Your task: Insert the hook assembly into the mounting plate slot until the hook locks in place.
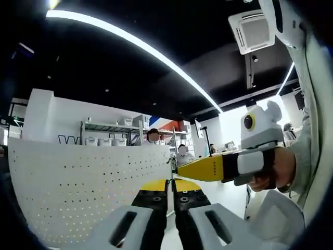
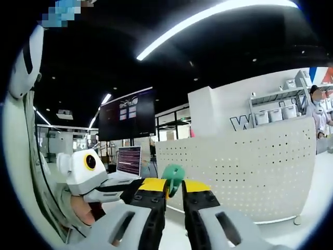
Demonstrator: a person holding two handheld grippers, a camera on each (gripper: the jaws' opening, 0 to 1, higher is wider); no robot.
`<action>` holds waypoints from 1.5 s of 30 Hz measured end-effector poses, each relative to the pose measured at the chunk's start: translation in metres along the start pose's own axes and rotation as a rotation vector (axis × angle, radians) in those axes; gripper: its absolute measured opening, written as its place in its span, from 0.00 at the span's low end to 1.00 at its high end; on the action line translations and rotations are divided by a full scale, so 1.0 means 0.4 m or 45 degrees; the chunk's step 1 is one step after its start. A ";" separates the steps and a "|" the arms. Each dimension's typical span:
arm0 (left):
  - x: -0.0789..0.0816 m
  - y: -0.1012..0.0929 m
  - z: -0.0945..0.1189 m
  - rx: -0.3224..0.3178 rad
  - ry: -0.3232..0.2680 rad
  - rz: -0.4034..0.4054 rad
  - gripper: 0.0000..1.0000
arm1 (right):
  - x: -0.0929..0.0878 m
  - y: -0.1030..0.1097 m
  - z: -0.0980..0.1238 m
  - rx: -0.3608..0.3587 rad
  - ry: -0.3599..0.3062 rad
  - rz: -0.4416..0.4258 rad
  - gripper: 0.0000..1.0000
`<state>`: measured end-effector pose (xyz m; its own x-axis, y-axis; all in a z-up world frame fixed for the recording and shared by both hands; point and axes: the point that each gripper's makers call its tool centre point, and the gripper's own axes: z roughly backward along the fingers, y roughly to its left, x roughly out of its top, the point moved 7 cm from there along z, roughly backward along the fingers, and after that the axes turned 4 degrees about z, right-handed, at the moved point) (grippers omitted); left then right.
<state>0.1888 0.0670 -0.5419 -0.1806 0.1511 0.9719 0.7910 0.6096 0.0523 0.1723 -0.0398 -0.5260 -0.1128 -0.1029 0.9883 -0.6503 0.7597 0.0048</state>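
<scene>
Hook at the pegboard edge, insertion not yet seated.

Green hook piece (image 2: 173,176) sits clamped at the tips of the right gripper (image 2: 173,188), jaws closed on it, near the left edge of the white perforated mounting plate (image 2: 244,172). In the left gripper view the left gripper (image 1: 170,191) has its jaws drawn together at the plate's (image 1: 78,182) right edge; whether they pinch anything, cannot tell. The right gripper (image 1: 179,169) reaches in from the right, tip touching that same edge. Judgement: steady the plate, line the hook square to a slot, push straight until it locks.
</scene>
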 end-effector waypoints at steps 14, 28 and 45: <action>0.004 -0.004 -0.003 0.003 -0.007 0.014 0.03 | 0.003 0.006 -0.003 0.003 -0.006 -0.004 0.03; -0.006 -0.008 0.000 0.008 0.008 0.001 0.03 | 0.002 0.022 0.000 0.012 0.034 0.093 0.01; -0.011 -0.005 0.004 0.027 0.037 0.005 0.06 | -0.001 0.018 -0.005 0.002 0.041 0.096 0.01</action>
<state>0.1871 0.0665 -0.5467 -0.1603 0.1314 0.9783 0.7790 0.6256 0.0436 0.1693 -0.0330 -0.5260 -0.1375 -0.0244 0.9902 -0.6422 0.7633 -0.0704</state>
